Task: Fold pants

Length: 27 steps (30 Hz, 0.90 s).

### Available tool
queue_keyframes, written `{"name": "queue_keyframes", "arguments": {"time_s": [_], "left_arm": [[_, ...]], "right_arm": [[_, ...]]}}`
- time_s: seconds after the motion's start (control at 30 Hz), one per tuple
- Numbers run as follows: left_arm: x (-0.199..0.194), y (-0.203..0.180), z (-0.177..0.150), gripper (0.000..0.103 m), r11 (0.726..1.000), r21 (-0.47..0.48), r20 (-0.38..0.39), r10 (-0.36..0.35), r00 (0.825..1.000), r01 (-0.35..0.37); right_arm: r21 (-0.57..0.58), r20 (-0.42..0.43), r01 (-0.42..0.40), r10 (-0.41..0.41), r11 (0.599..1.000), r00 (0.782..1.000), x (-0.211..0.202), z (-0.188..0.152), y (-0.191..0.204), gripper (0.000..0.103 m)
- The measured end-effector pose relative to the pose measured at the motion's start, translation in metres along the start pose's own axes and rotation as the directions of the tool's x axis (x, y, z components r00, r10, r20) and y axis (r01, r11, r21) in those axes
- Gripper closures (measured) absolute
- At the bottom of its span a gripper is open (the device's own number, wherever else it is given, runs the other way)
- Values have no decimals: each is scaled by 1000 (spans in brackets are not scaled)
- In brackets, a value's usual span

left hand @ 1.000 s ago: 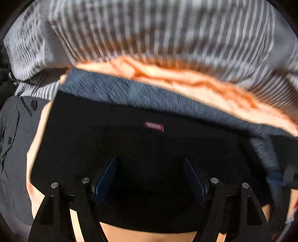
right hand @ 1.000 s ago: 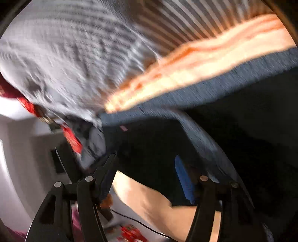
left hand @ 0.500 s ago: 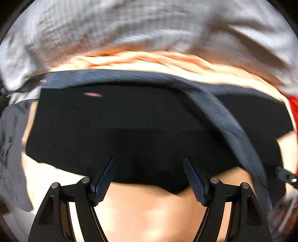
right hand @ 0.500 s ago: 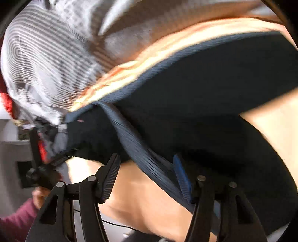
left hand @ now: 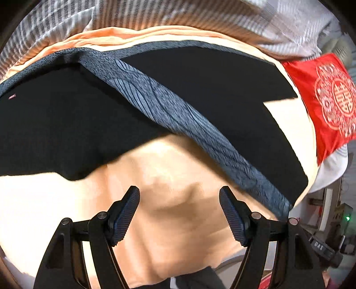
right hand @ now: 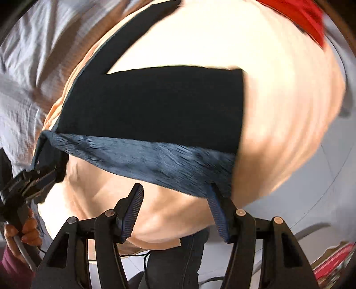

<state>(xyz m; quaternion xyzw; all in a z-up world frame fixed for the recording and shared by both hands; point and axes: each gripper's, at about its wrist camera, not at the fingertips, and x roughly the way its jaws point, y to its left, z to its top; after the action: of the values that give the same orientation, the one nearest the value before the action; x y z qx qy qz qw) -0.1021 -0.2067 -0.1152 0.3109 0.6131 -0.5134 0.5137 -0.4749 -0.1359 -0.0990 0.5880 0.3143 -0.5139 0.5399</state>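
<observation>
Black pants (left hand: 66, 115) with a blue-grey patterned side stripe (left hand: 178, 115) lie spread on a peach sheet (left hand: 178, 222). In the left wrist view my left gripper (left hand: 179, 197) is open and empty above the sheet, just short of the pants' near edge. In the right wrist view the pants (right hand: 155, 106) lie across the middle with the stripe (right hand: 144, 160) along their near edge. My right gripper (right hand: 175, 195) is open, its right fingertip touching the stripe's edge. The left gripper (right hand: 42, 175) shows at the far left by the pants' corner.
A grey striped blanket (left hand: 155, 15) lies bunched behind the pants. A red embroidered cloth (left hand: 329, 95) lies at the bed's right end. The peach bed edge drops off near both grippers; floor and clutter show below (right hand: 333, 266).
Both grippers have drawn back toward the near bed edge. The pants, earlier between the left fingers, now lie flat ahead of them, spread on the sheet.
</observation>
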Motion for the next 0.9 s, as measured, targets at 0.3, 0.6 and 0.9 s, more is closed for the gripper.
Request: {"name": "queue_keyframes", "arguments": {"time_s": [0.3,0.6,0.9], "left_arm": [[8,-23,-4,28,1000,-5,-7,-19,1000,19],[30,-38,1,28,982,-154,-25,-112,993,107],[48,-57,12,40,969,-210,-58,-141,988,126]], "right_arm": [[41,13,-49,49,998,999,7,-13,-27,40],[-15,-67,-260,259,965,964,20,8,-32,40],[122,-193,-425,442,897,876,32,26,-43,98]]}}
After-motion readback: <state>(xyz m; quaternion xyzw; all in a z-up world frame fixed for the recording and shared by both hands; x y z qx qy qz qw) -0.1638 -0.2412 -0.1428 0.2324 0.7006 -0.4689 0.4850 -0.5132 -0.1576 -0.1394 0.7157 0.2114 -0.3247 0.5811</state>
